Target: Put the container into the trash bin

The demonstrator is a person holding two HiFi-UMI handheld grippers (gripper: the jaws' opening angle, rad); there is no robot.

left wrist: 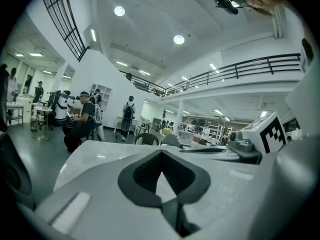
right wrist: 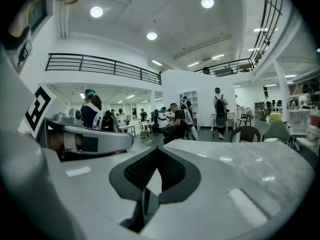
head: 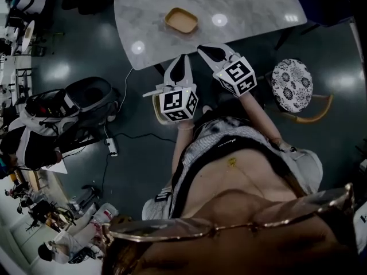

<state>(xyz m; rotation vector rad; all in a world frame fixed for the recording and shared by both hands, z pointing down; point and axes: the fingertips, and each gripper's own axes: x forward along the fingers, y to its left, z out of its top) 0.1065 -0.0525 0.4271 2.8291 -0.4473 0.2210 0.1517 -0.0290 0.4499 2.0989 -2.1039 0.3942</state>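
Note:
A shallow tan container (head: 181, 20) sits alone on the marble table (head: 246, 10), towards its middle. Both grippers hover at the table's near edge, short of the container and pointing at it. My left gripper (head: 182, 61) has its jaws together with nothing between them; in the left gripper view its dark pads (left wrist: 150, 176) meet over the table top. My right gripper (head: 205, 49) is likewise shut and empty, with its pads (right wrist: 142, 171) closed. Neither gripper view shows the container. No trash bin shows in any view.
A stool with a patterned seat (head: 291, 85) stands right of the table. Black bags (head: 74, 105) and a power strip (head: 112, 146) with cables lie on the dark floor at left. People (left wrist: 82, 121) sit and stand in the hall beyond.

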